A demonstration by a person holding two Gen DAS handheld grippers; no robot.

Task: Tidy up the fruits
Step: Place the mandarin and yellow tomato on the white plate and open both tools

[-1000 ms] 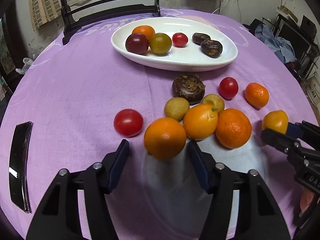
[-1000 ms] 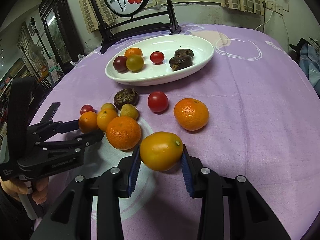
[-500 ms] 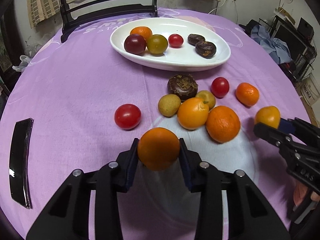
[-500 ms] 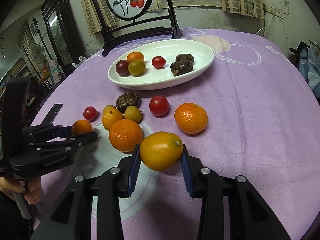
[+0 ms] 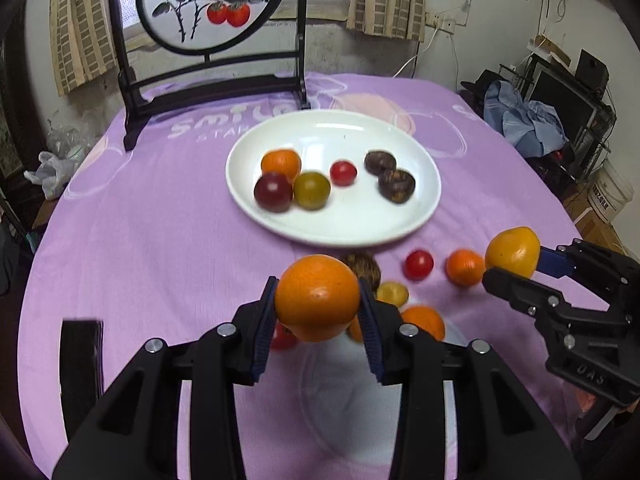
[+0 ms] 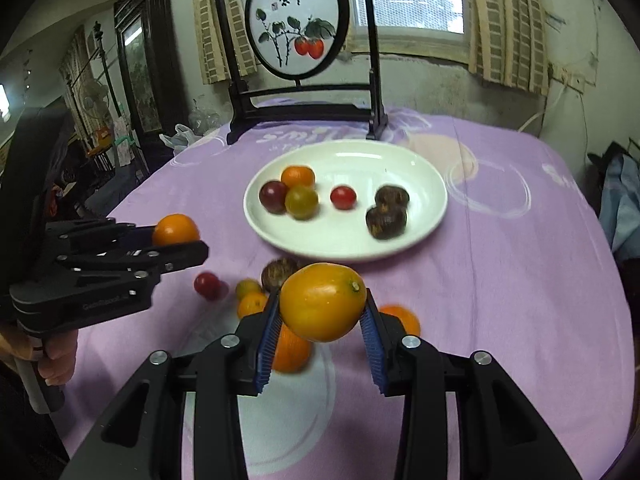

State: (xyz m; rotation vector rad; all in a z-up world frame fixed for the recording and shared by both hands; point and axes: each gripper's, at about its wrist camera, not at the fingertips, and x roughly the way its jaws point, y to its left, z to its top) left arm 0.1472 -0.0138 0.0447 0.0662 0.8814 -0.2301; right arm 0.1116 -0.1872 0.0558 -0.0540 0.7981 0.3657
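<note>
Orange round mandarin (image 5: 317, 297) clamped in left gripper (image 5: 318, 312) fingers; yellow-orange oval citrus (image 6: 322, 307) clamped in right gripper (image 6: 320, 326), both above the purple-clothed table (image 6: 500, 280). Best carried over the white oval plate (image 5: 424, 216), lowered onto bare porcelain near its front, then released low to prevent rolling.

Two tong-held oranges (image 5: 317, 298) aloft

The left tool (image 5: 318, 306) is raised above the desk, pointing forward; its two blue-padded fingers (image 5: 265, 326) press from either side on a round orange (image 5: 317, 297) held between them; the right tool (image 6: 322, 322) is likewise lifted and level, its blue pads (image 6: 372, 344) closed against a yellow-orange fruit (image 6: 322, 307); seen from the right wrist view, a bare hand (image 6: 56, 362) grips the left tool's handle at the lower left; the two tools sit side by side, apart, both aimed the same way.
</note>
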